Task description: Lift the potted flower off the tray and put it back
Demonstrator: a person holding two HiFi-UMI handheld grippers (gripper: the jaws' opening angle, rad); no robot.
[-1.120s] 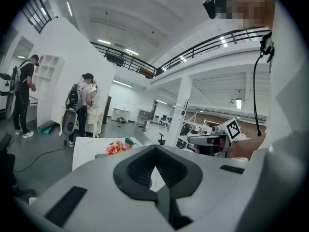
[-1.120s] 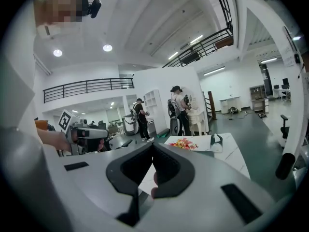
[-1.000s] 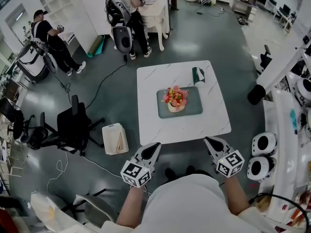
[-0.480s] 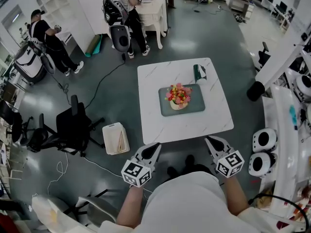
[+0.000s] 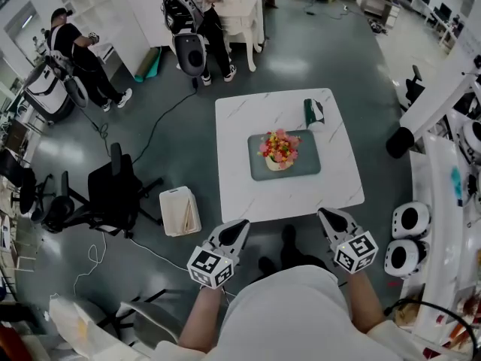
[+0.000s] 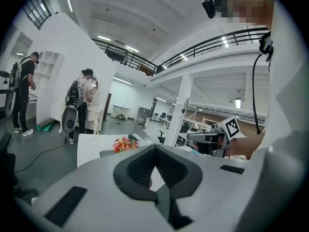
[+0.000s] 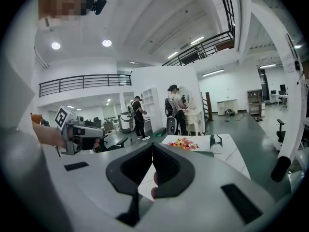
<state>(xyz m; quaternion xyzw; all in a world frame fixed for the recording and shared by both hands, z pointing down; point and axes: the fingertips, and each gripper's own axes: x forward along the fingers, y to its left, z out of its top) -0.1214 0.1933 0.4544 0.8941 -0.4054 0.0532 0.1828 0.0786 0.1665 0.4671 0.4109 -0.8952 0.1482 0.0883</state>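
The potted flower (image 5: 278, 150), pink, red and yellow blooms in a pale pot, stands on the grey tray (image 5: 304, 168) in the middle of the white table (image 5: 240, 126). Both grippers hover short of the table's near edge, well away from the pot. My left gripper (image 5: 242, 224) is shut and holds nothing, and my right gripper (image 5: 323, 213) is likewise shut and empty. The left gripper view has the flower (image 6: 125, 143) far beyond the closed left gripper (image 6: 155, 148). From the right gripper view, the flower (image 7: 183, 143) lies past the closed right gripper (image 7: 152, 145).
A dark green and white object (image 5: 312, 113) lies on the table behind the tray. On the floor left of the table are a white bin (image 5: 179, 213) and a black office chair (image 5: 113, 194). White machinery (image 5: 443, 201) crowds the right side. Several people stand at the back.
The head view has drifted a little, so the table sits slightly farther right. Both grippers stay shut by the near edge and the pot has not moved.
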